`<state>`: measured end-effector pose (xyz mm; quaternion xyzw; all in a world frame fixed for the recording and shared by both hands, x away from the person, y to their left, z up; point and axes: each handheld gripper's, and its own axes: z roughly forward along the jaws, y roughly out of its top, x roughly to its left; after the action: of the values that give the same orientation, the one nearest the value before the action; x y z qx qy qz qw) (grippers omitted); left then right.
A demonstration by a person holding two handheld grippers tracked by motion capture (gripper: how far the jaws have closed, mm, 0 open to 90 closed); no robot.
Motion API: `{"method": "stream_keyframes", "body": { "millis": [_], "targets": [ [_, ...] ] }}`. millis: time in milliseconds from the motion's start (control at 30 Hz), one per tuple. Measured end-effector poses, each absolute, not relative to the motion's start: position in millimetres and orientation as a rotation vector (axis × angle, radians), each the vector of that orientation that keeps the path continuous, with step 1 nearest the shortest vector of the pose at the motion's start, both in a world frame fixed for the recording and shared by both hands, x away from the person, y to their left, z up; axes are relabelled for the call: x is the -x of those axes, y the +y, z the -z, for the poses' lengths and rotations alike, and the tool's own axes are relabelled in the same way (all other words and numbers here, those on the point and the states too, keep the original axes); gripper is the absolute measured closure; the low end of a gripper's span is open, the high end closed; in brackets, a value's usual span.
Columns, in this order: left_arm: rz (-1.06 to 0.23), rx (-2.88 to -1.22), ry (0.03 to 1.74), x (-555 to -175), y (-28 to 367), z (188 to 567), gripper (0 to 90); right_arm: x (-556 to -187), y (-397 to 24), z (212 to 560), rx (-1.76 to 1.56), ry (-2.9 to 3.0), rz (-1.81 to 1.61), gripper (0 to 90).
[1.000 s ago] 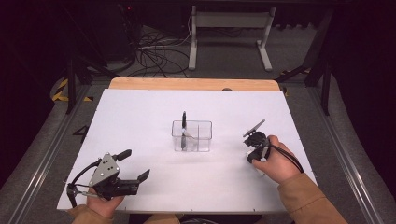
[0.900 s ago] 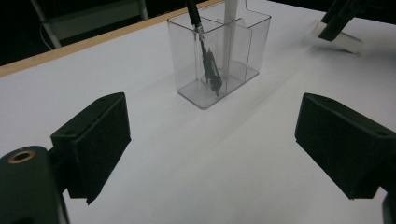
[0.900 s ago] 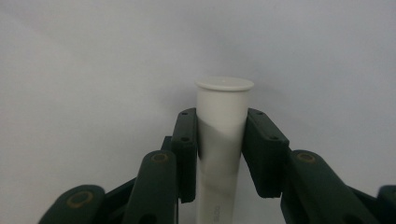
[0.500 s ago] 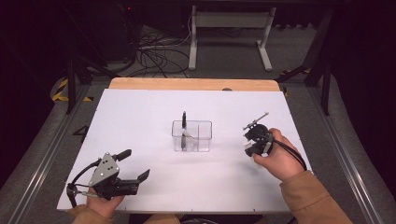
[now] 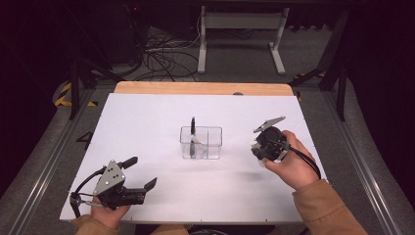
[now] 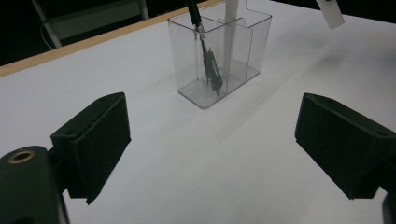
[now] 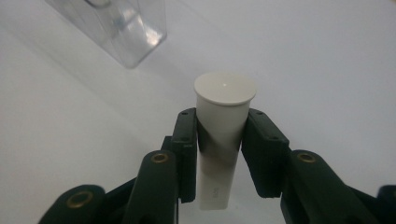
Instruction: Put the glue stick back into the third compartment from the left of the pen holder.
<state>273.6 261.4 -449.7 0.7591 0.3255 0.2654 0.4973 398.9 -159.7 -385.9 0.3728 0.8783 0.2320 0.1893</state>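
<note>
A clear plastic two-compartment box [image 5: 208, 143] stands at the middle of the white table, with a black pen [image 5: 193, 128] upright in its left compartment. My right gripper [image 5: 258, 147] hovers just right of the box, shut on a white capped tube [image 7: 223, 126] that points cap-first away from the jaws. The box's corner [image 7: 128, 28] lies ahead of it, up and to the left. My left gripper [image 5: 143, 171] rests at the table's front left, open with nothing between its pads [image 6: 100, 140]. Ahead of the left gripper are the box [image 6: 233, 60] and the pen [image 6: 205, 51].
The white tabletop [image 5: 147, 122] has a wooden strip [image 5: 195, 88] along its far edge. Metal rails run along both sides. Cables and a desk frame [image 5: 240, 29] lie on the floor beyond the table.
The right hand has tilted and raised its gripper slightly with the white tube still held. The left gripper has not moved.
</note>
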Motion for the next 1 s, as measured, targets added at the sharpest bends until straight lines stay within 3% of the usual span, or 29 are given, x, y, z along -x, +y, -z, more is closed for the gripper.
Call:
{"method": "stream_keyframes", "body": {
  "millis": [1000],
  "targets": [
    [-0.643,-1.843,0.788,-274,262,450,11.1,-381,-130,343,-0.743,2.179,-1.317,66.9]
  ]
}}
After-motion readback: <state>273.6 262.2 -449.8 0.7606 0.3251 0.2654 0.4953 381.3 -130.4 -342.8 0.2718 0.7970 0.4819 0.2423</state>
